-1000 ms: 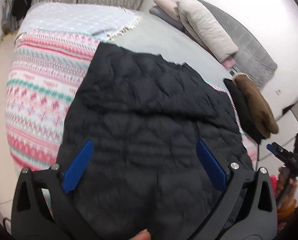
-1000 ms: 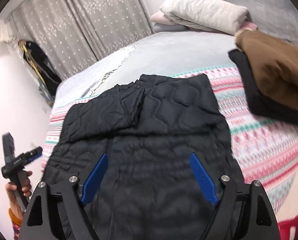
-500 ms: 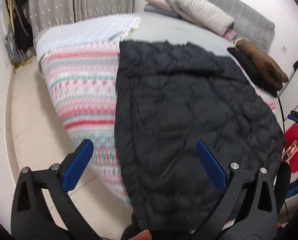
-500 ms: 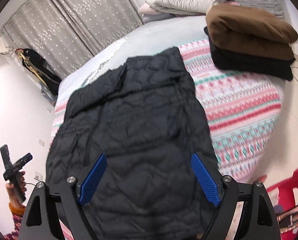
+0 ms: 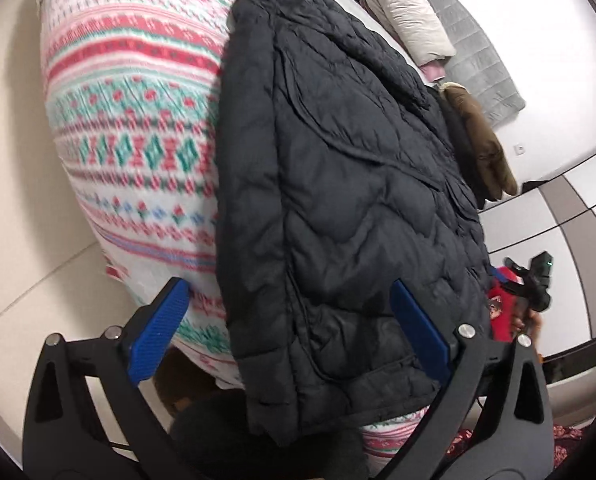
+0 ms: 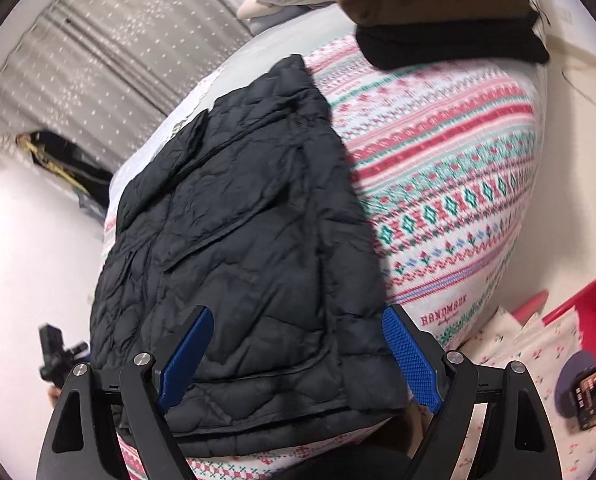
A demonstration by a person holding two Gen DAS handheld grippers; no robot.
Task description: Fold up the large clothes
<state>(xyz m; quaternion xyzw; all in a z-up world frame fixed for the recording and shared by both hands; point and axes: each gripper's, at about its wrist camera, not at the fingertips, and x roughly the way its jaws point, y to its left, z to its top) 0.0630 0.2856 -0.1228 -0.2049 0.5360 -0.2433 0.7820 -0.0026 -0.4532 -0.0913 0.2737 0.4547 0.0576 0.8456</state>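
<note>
- The black coat [image 5: 338, 200] lies flat on the bed [image 5: 130, 128], ready to fold.
- Left claw [image 5: 290, 332] is wide, holding nothing.
- Right claw [image 6: 298, 356] too, low in frame, over the hem.

Bed [image 6: 438, 184] w/ pink-green patterned blanket is carrying black quilted jacket [image 6: 242, 240], lying flat, hem overhanging the near edge. Folded brown+black stack [image 6: 438, 12] is sitting beyond the jacket, near far corner. Pale pillows [image 5: 406, 12] are lying past the jacket's collar end.
</note>
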